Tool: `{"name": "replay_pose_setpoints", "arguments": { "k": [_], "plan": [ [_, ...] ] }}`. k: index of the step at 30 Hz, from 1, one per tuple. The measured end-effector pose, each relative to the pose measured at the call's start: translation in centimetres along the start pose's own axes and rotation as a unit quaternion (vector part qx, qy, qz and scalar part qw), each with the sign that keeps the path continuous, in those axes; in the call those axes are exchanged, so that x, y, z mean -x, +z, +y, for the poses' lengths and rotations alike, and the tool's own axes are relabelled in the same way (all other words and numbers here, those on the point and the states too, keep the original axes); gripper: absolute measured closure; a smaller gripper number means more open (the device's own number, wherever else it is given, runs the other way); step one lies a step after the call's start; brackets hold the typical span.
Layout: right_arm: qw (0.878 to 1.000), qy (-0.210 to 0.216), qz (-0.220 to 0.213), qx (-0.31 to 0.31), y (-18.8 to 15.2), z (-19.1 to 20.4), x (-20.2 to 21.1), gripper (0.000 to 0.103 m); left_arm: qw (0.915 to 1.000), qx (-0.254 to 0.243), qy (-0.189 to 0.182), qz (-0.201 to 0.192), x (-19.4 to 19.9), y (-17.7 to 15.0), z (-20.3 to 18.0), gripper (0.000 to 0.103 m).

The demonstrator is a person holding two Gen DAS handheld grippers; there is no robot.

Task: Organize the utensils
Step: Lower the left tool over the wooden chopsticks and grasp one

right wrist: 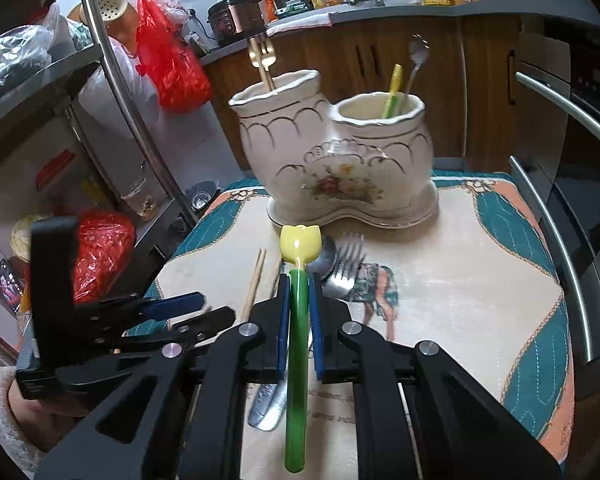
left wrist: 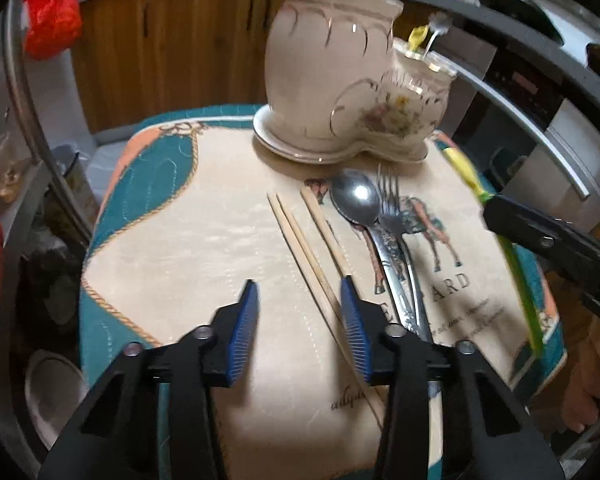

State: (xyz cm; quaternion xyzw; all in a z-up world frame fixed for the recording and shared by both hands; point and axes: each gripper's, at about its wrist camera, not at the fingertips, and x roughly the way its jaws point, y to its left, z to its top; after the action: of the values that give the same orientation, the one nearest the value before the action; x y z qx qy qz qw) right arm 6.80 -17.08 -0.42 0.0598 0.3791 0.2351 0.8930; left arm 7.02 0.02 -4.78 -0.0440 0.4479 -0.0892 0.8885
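tulip-headed green spoon [right wrist: 298, 344] lengthwise between right gripper [right wrist: 299, 300] fingers, yellow head toward holder [right wrist: 336, 168]

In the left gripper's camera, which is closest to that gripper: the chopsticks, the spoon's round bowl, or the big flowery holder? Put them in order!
1. Chopsticks: nearest, running in between the left gripper's fingertips.
2. Spoon bowl: farther up the mat, a bit right, beside the fork.
3. Ceramic utensil holder: farthest, at the mat's back edge.
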Motion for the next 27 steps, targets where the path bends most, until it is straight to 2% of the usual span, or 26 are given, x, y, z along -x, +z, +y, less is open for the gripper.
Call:
{"name": "replay_pose_setpoints", "arguments": {
  "k": [3, 10, 16, 21, 24, 27],
  "plan": [
    [1.000, 0.000, -0.006, -0.005, -0.3, -0.9, 0.3, 0.093, 0.9999, 0.005, 0.016, 0.003, -0.5, -0.1, -0.1, 0.073],
    [1.000, 0.010, -0.008, -0.022, -0.7, -2.5, 0.6, 0.093, 0.9992, 0.007, 0.037, 0.012, -1.6, 1.3, -0.8, 0.073],
    [0.999, 0.014, -0.009, -0.033, -1.0, -3.8, 0.9, 0.093, 0.9975, -0.020, 0.066, 0.017, -2.9, 2.5, -2.1, 0.073],
    [0.999, 0.012, -0.018, -0.036, -1.0, -4.8, 1.6, 0.093, 0.9993, 0.010, 0.033, 0.017, -1.3, 1.8, -1.3, 0.073],
    [0.999, 0.013, -0.018, -0.041, -1.0, -5.4, 1.6, 0.093, 0.9992, 0.019, 0.030, 0.016, -0.6, 1.1, -1.0, 0.073],
    [0.999, 0.018, -0.017, -0.042, -1.1, -5.5, 1.5, 0.093, 0.9987, 0.013, 0.043, 0.022, -0.5, 0.6, -1.0, 0.073]
  ]
}}
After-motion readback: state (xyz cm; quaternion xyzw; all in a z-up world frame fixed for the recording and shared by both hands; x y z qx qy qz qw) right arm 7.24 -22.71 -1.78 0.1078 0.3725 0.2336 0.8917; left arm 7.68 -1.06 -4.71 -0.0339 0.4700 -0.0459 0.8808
